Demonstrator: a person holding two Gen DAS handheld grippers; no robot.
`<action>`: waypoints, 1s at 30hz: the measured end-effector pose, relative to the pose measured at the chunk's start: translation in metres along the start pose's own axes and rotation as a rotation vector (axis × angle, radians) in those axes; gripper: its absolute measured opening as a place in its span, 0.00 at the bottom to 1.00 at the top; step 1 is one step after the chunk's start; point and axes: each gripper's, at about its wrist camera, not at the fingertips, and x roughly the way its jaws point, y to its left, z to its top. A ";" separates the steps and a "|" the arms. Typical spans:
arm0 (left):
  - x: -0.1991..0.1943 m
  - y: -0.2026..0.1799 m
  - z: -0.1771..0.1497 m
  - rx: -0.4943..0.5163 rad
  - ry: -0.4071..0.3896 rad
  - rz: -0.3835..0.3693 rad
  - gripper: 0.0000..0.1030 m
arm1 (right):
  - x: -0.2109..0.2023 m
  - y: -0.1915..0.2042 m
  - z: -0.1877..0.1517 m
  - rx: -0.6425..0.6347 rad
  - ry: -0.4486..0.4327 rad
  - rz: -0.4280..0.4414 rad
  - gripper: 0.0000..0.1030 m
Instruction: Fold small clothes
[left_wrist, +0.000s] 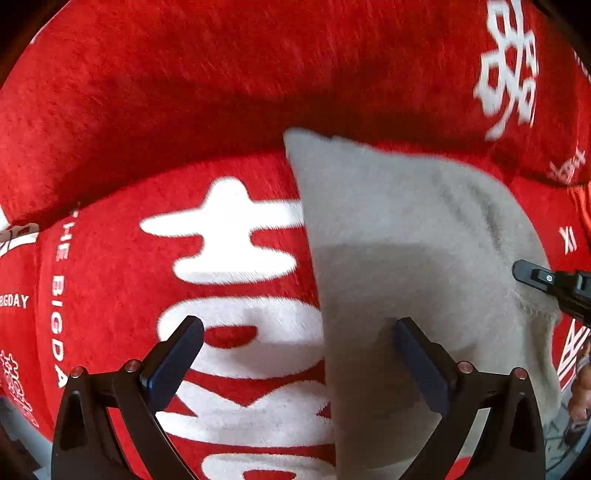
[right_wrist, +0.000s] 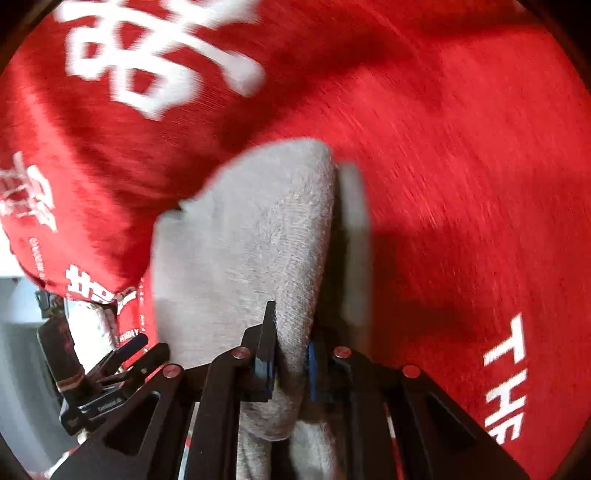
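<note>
A small grey knitted garment (left_wrist: 413, 258) lies on a red cloth with white lettering (left_wrist: 147, 110). My left gripper (left_wrist: 299, 343) is open just above it, one finger over the red cloth and one over the grey fabric's left edge. My right gripper (right_wrist: 290, 354) is shut on a bunched fold of the grey garment (right_wrist: 255, 229) and holds it off the red cloth (right_wrist: 461, 166). The right gripper also shows in the left wrist view (left_wrist: 532, 277) at the garment's right edge. The left gripper shows in the right wrist view (right_wrist: 122, 354) at lower left.
The red cloth fills nearly all of both views, with a raised fold across the back (left_wrist: 221, 74). A pale floor or wall (right_wrist: 18, 332) shows past the cloth's edge at lower left.
</note>
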 end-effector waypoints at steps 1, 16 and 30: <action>0.001 -0.005 -0.005 0.004 0.007 0.002 1.00 | 0.002 -0.008 -0.001 0.043 0.003 0.009 0.23; -0.014 0.004 -0.031 0.018 0.023 0.038 1.00 | -0.058 0.006 -0.054 -0.025 -0.008 -0.037 0.49; 0.003 -0.006 -0.082 -0.021 0.094 0.046 1.00 | -0.019 0.014 -0.084 -0.149 0.107 -0.220 0.06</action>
